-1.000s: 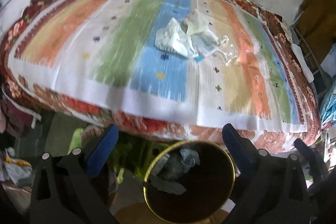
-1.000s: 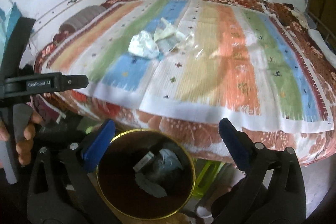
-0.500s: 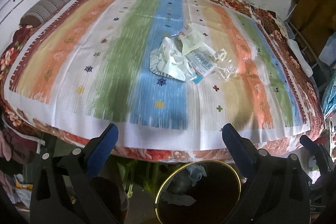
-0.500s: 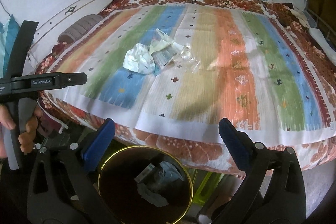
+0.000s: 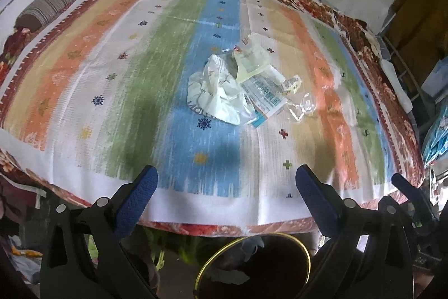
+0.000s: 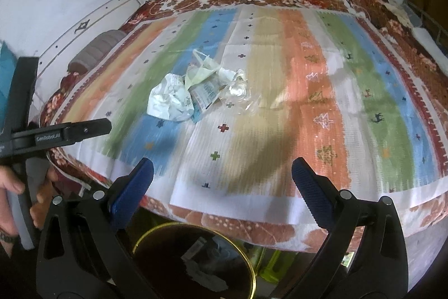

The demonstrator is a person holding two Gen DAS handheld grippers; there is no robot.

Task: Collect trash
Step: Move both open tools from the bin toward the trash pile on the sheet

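A heap of trash lies in the middle of the striped bedspread (image 5: 84, 91): a crumpled white wrapper (image 5: 215, 91) (image 6: 170, 100), a pale green-white packet (image 5: 249, 60) (image 6: 200, 70), a blue-printed sachet (image 5: 264, 97) (image 6: 205, 94) and clear plastic (image 5: 301, 105) (image 6: 238, 88). My left gripper (image 5: 225, 181) is open and empty, above the bed's near edge. My right gripper (image 6: 222, 175) is also open and empty there. A dark bin with a gold rim (image 5: 303, 245) (image 6: 249, 262) stands on the floor below both, with scraps inside.
A grey bolster (image 5: 53, 4) (image 6: 95, 52) lies at the bed's far left by the white wall. A person's hand (image 6: 16, 187) holds the left gripper's handle at the left of the right wrist view. Clutter and a wire rack (image 5: 406, 69) crowd the right side.
Both grippers have risen and moved forward from over the bin toward the bed. The bin has slid to the bottom of both views and the trash heap looks nearer.
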